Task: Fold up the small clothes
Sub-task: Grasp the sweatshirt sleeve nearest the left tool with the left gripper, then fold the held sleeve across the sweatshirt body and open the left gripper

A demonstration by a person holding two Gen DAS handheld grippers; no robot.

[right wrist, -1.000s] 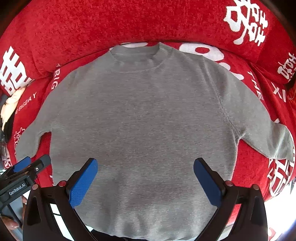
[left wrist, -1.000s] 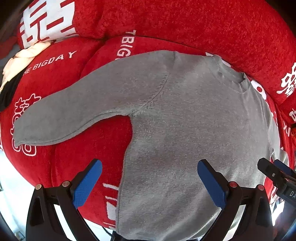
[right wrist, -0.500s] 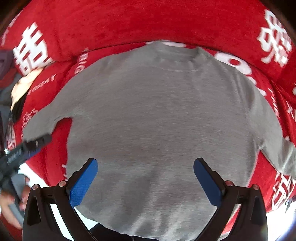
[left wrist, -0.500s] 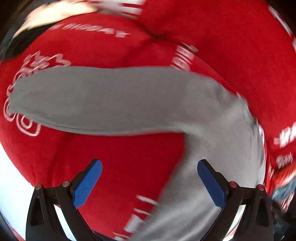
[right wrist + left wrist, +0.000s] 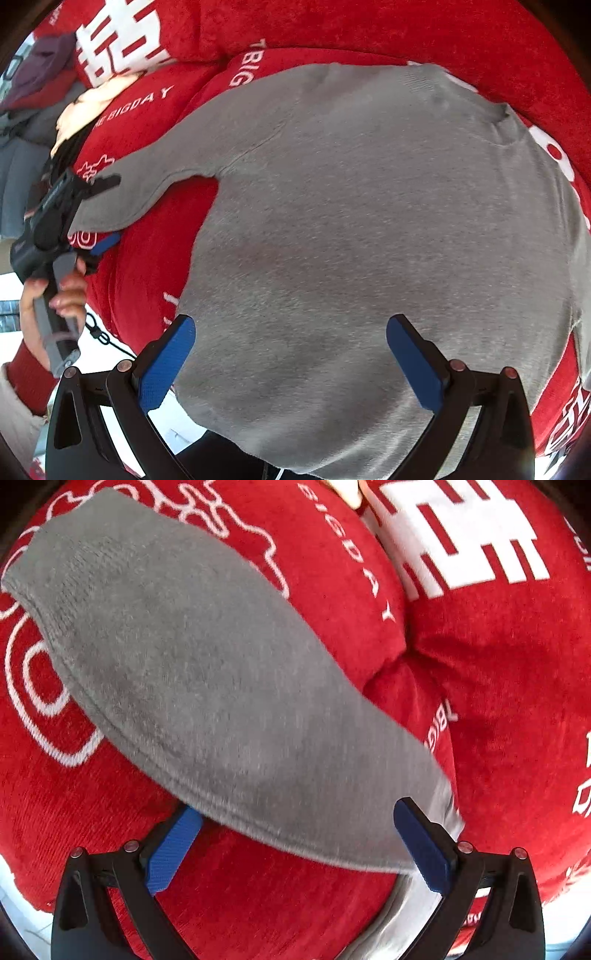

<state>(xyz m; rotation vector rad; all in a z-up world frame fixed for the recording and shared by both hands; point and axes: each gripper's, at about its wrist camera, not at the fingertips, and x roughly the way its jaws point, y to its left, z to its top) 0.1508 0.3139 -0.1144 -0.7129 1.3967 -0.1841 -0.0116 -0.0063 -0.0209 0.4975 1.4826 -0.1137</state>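
Sleeve geometry decides the coming move: the grey sweater lies spread flat on a red sofa printed with white lettering, body toward the sofa's back cushion, hem hanging over the front edge, and its one outstretched sleeve reaches toward the sofa's left end.

In the left wrist view that sleeve runs as a long band slantwise across the frame, cuff far up and away, shoulder end close in. The left gripper sits right at the shoulder end, its long axis leading away from the blue fingers rather than across them. Those fingers stand wide apart and have just been closing a little; cloth shows between them, but the pads do not press on it, so nothing is held. From the right wrist view, the same gripper is seen at the sleeve's outer part, with a person's hand on its handle.

The right gripper hovers over the lower body of the sweater, fingers spread wide and empty, well apart from the sleeve.

By my reading the left hand is much the nearer to the sleeve, and folding it inward over the body looks like the step in hand.
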